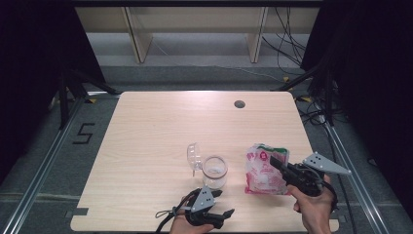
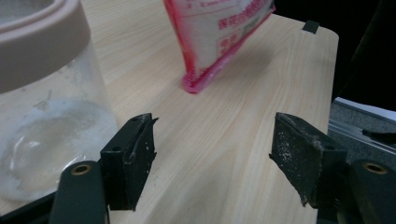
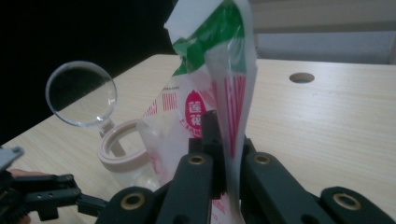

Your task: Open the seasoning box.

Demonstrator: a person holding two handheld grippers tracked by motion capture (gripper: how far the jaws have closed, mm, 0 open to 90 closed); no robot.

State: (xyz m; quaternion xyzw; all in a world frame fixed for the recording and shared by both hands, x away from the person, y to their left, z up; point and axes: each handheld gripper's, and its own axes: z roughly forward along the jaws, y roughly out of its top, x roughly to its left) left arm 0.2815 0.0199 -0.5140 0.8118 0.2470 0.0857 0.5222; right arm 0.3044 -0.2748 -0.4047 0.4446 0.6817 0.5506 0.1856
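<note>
A clear jar (image 1: 215,170) with a beige rim and white powder at its bottom stands near the table's front middle; its round clear lid (image 1: 194,156) is hinged open to the left. My right gripper (image 1: 275,162) is shut on the upper edge of a pink, white and green plastic bag (image 1: 260,171), holding it upright just right of the jar. In the right gripper view the bag (image 3: 205,102) is pinched between my jaws, with the jar (image 3: 122,151) and lid (image 3: 81,93) behind it. My left gripper (image 1: 219,204) is open in front of the jar (image 2: 44,107), nothing between its pads.
A dark round cable hole (image 1: 239,104) sits in the far part of the wooden table (image 1: 156,126). Metal rails run along both sides of the table, and cables lie on the floor at the back right. The bag's bottom (image 2: 205,77) rests on the wood.
</note>
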